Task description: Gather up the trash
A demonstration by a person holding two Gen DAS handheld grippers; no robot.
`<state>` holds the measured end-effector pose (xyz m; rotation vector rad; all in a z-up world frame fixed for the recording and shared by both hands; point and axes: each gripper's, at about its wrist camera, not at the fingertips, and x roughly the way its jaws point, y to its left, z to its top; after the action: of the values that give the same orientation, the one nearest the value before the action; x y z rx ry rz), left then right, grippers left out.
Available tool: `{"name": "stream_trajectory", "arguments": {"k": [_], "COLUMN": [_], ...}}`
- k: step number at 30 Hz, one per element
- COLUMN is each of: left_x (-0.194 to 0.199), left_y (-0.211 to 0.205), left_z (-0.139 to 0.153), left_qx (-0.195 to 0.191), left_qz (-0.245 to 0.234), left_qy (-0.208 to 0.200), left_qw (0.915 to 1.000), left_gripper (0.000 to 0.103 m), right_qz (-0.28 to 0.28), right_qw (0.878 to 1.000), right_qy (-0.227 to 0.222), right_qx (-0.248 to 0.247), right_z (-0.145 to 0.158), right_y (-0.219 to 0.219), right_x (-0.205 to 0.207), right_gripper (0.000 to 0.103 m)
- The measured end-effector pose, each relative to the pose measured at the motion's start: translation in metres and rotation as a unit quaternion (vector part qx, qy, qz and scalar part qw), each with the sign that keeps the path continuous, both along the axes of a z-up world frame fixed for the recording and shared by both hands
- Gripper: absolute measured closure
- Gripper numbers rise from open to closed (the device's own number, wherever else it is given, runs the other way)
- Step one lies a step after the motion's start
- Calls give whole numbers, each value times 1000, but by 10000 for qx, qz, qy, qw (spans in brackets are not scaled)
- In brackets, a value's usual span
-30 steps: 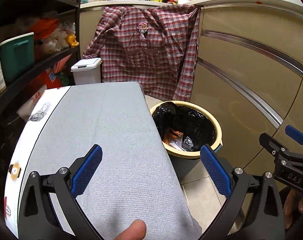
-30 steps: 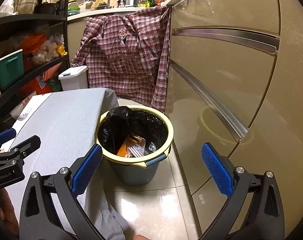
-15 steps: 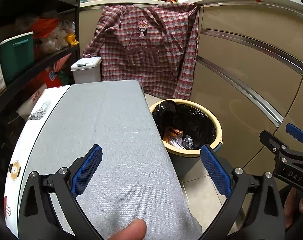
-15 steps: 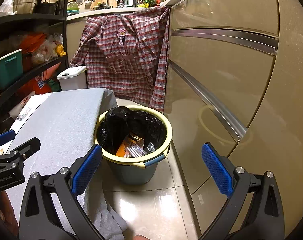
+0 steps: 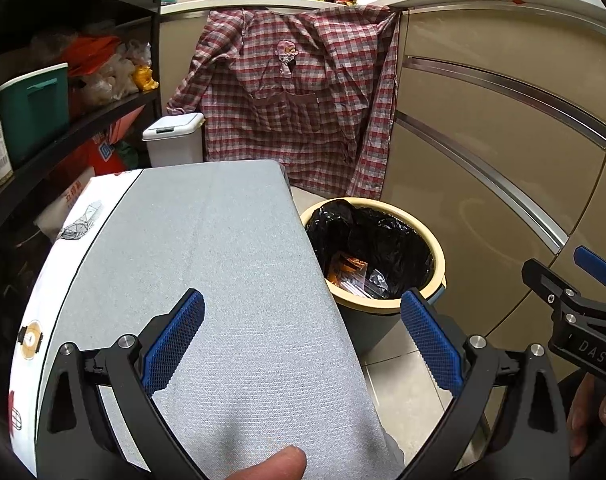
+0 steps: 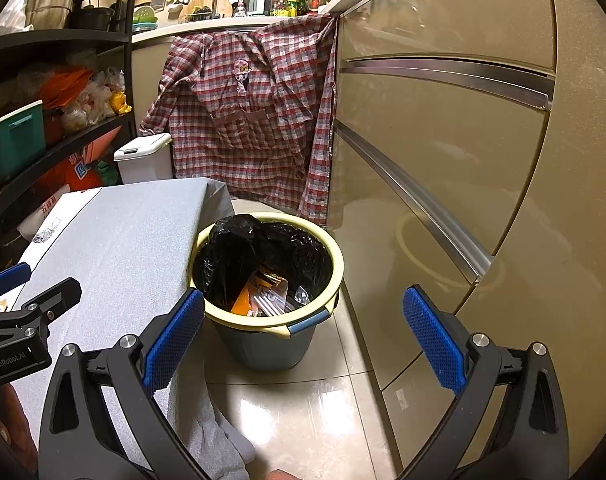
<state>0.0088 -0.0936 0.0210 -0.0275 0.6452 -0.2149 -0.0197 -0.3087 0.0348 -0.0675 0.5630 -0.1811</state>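
Your left gripper (image 5: 301,338) and right gripper (image 6: 301,338): jaws spread wide, nothing held. Grey cloth (image 5: 223,264) bare. Risk: you nudge bin (image 6: 269,344); wrappers (image 6: 263,294) spill.

Open bin (image 6: 335,258) between table (image 6: 119,236), cabinets (image 6: 443,152)

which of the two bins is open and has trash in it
The yellow-rimmed bin with the black liner, on the floor beside the grey-covered table. The small white bin further back has its lid shut.

Left tool (image 5: 301,344) and right tool (image 6: 301,344) agape, empty
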Motion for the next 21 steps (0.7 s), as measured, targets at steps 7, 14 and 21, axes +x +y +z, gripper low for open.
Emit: {"name": "stream_trajectory", "arguments": {"k": [7,14,21], "left_x": [-1,0,0], "left_y": [-3,-5,-7], "left_z": [-1,-1,-2], "left_qx": [-24,-50,-47], "left_qz": [2,-13,12], "left_qy": [24,-7,60], "left_qw": [10000,10000,10000], "left_gripper": [8,8,8], "right_qz": [-8,2,3], "right_qw": [10000,10000,10000], "right_qy": [-3,-5,-4], "right_qx": [-1,-9,4], "right_z": [0,0,1], "right_y": [0,0,-1], "right_x": [0,0,1], "right_gripper": [5,5,5]}}
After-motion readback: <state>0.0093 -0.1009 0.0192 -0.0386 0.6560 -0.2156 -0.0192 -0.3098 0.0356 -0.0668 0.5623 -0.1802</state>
